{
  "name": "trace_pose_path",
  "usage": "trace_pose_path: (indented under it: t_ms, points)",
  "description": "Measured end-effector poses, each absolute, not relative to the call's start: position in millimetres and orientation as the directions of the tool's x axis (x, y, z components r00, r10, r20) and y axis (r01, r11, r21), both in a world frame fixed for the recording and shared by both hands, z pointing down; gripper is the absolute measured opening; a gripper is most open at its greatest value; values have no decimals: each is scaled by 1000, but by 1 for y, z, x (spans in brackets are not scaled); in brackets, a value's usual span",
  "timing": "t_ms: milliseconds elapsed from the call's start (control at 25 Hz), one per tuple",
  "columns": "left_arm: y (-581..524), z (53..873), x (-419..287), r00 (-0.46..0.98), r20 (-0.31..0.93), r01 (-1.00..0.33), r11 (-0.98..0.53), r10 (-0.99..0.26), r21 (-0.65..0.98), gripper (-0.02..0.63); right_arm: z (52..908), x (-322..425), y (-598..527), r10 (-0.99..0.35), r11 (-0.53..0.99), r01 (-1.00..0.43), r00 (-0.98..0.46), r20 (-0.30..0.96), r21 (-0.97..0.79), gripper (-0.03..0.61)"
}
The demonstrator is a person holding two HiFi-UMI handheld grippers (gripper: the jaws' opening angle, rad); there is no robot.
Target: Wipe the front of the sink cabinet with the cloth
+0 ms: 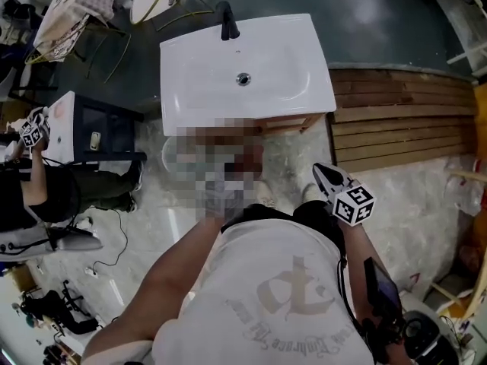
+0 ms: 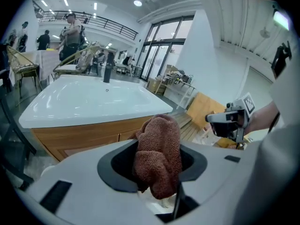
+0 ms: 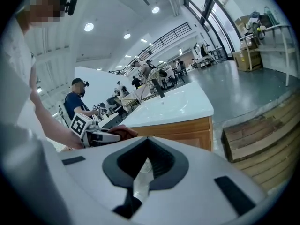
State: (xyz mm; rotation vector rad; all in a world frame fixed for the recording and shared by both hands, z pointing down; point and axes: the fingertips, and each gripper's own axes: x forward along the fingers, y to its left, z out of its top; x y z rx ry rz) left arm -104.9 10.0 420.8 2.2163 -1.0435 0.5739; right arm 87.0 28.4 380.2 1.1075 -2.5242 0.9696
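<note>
Rust-brown terry cloth (image 2: pixel 158 156) fills the mouth of the left gripper (image 3: pixel 117 136). Its jaws are clamped on the bunched fabric, which stands up in a lump above them and sags a little below. In the left gripper view the cloth's top sits against the near corner of the cabinet front (image 2: pixel 79 137) - a band of light wood with a drawer seam - but contact cannot be made out from any view. The right gripper view shows the same cloth at the left gripper's tip, close before the wooden front, below the sink's rim.

The sink (image 1: pixel 304 44) is a white rectangular basin that overhangs the cabinet, with a black tap (image 1: pixel 227 21) at its far edge and a drain in the middle.

The right gripper (image 1: pixel 323 175) hangs to the right of the cabinet, well apart from it, over the pale floor. Its jaws are drawn together to a point with nothing between them, and its marker cube (image 1: pixel 354 204) faces up towards the head camera.

Curved wooden decking (image 1: pixel 403 120) lies beyond the right gripper, beside the sink. At the left edge of the head view another person (image 1: pixel 46 196) sits by a dark cabinet - dark clothes, one arm raised.
</note>
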Motion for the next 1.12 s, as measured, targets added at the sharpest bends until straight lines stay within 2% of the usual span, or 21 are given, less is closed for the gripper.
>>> trace_pose_path:
  t_ms: [240,600,840,1120]
  points:
    - [-10,444,-98,558,637,-826,-425,-531,370,178,396,93,25,-567,468,-717,-692,447,-516,14]
    - [-31,476,-80,499,657,-866,-305,-565,395,178,417,102,9,-468,521,-643,-765,441,-562,14]
    - [-40,508,-104,391,706,-916,-178,-591,358,178,441,108,16,-443,510,-623,-781,440,-593,14]
    - [-70,514,-122,315,691,-930,-68,-650,361,178,455,126,25,-475,439,-636,-764,437,-635,14]
